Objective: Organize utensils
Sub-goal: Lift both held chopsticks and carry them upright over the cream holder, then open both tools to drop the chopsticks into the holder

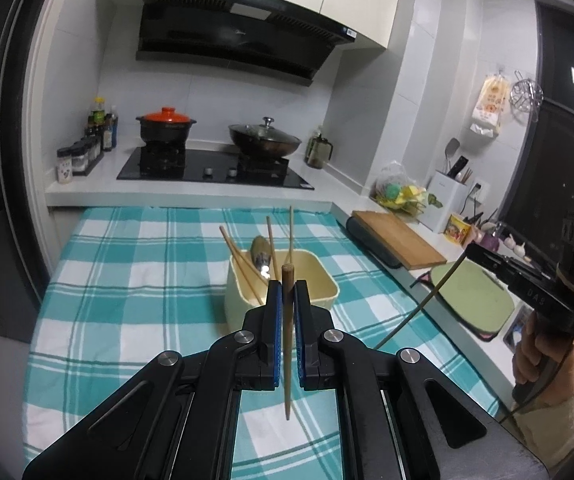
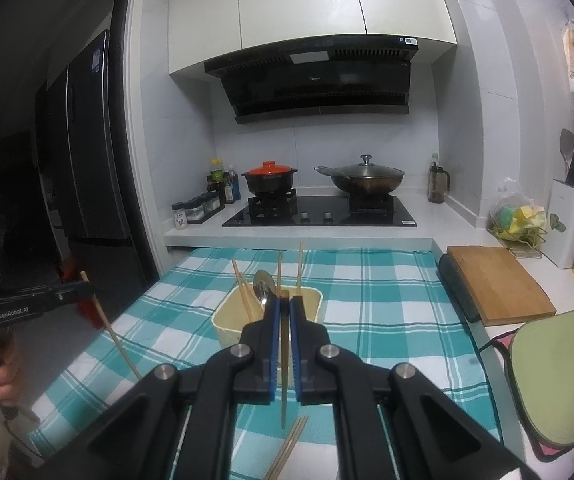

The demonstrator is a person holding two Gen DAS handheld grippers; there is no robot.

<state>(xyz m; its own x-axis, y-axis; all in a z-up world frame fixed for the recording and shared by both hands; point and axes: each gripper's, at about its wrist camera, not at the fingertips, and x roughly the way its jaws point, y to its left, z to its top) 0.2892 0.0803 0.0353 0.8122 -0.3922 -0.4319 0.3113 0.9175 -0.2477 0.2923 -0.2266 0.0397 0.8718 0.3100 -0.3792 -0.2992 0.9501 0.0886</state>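
Each pair of tongs, left tongs (image 1: 287,280) and right tongs (image 2: 286,305), pinches one chopstick (image 1: 287,344) upright above the counter (image 1: 127,280). Held so thinly, either stick could pivot, miss the bin (image 1: 323,292), or knock the chopsticks already leaning inside.

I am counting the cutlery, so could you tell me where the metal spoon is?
The spoon stands in the cream bin on the checked cloth, among upright chopsticks, just beyond the right gripper.

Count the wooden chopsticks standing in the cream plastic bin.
4. A leaning pair at the cream plastic bin's left, one chopstick just right of the metal spoon, another chopstick further right. Shorter ones may hide inside.
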